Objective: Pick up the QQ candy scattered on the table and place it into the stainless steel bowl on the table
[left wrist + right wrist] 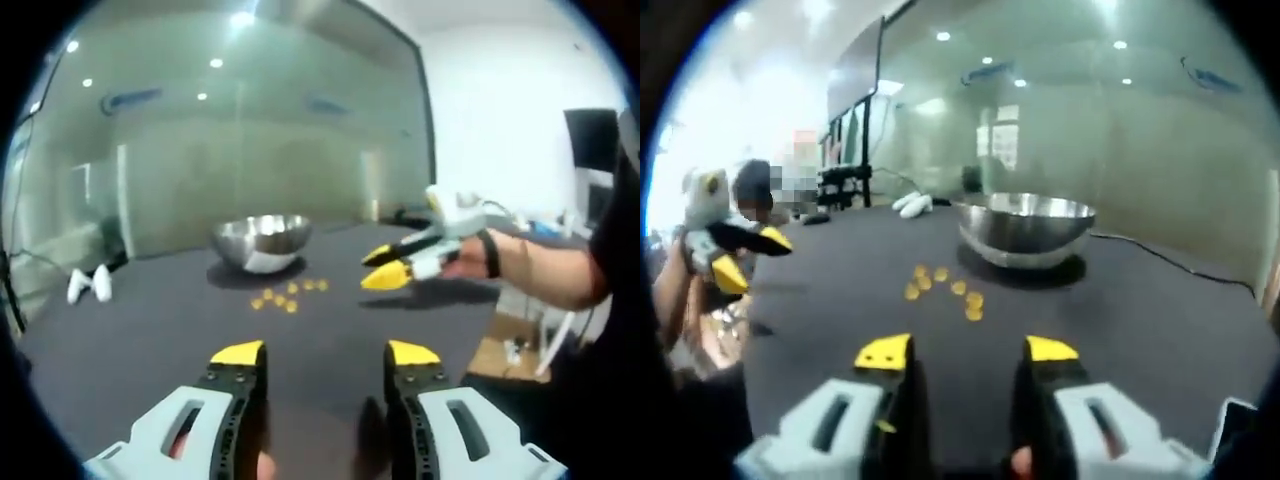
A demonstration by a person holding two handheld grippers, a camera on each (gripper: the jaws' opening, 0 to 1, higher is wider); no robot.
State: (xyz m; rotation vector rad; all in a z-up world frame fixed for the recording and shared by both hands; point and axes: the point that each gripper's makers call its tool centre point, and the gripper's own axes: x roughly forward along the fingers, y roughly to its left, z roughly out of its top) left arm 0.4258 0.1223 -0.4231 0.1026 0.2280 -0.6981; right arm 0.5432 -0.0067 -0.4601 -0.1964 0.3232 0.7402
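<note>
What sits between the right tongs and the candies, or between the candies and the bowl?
Nothing visible. Bare dark table lies between the open right tongs and the candies, and between them and the stainless steel bowl.

Glass partition wall (250, 150) behind dark table (150, 330); ceiling spotlights (216, 63) lit.

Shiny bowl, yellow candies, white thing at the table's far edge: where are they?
Shiny bowl (262, 243), left gripper view, on its rounded outer wall.
Yellow candies (942, 284), right gripper view, near the middle of the scattered cluster.
White thing (90, 285), left gripper view, on its body; what it is I cannot tell.
</note>
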